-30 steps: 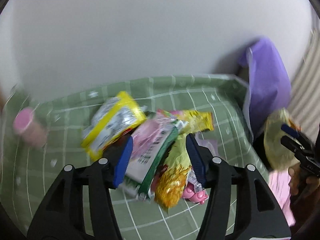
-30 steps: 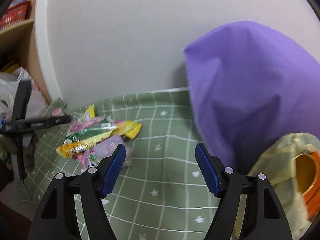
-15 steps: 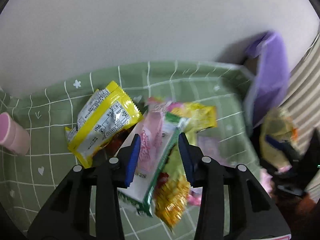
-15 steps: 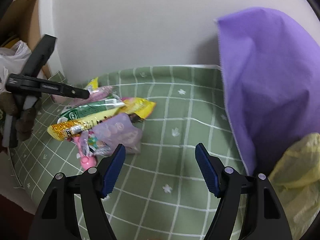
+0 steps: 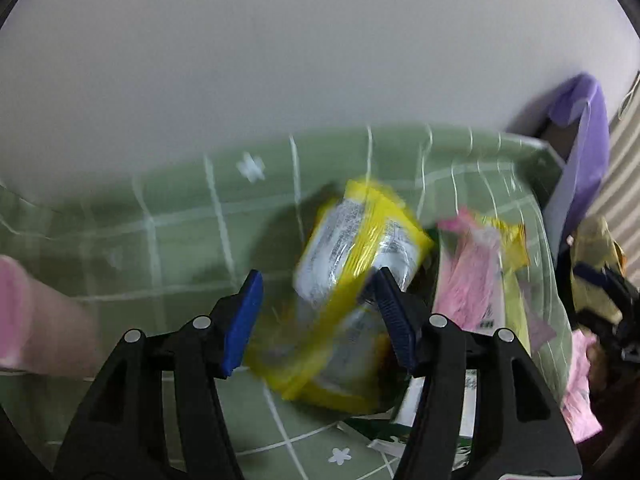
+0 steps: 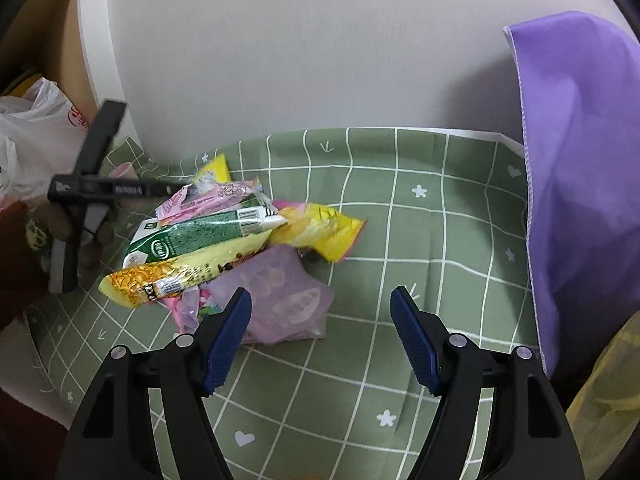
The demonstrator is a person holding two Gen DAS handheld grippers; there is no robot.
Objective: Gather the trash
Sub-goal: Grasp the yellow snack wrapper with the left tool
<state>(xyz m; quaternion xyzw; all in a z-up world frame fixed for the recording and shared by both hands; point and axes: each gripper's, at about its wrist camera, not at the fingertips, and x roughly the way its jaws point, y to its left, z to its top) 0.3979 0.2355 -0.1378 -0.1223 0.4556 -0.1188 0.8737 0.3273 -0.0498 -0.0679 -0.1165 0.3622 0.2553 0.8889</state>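
Observation:
A heap of snack wrappers lies on the green checked tablecloth (image 6: pixel 400 208). In the left wrist view a yellow and silver wrapper (image 5: pixel 360 248) lies blurred between the jaws of my left gripper (image 5: pixel 318 276), which are opening; the left pad stands clear of it. A pink wrapper (image 5: pixel 476 272) lies to its right. The right wrist view shows the left gripper (image 6: pixel 160 190) reaching into the heap from the left. My right gripper (image 6: pixel 320 295) hovers open over bare cloth, its left pad beside a pale purple pouch (image 6: pixel 280 292). A green wrapper (image 6: pixel 200 236) and a gold one (image 6: pixel 160 280) lie further left.
A purple cloth (image 6: pixel 580 160) hangs at the table's right edge, with a yellowish plastic bag (image 6: pixel 608 400) below it. A pink cup (image 5: pixel 24 312) stands left of the heap. A white plastic bag (image 6: pixel 32 140) sits past the table's left end. A white wall backs the table.
My left gripper slid left and down from the pink and green wrapper to the yellow one; its jaws narrowed, then widened. My right gripper drew closer to the heap.

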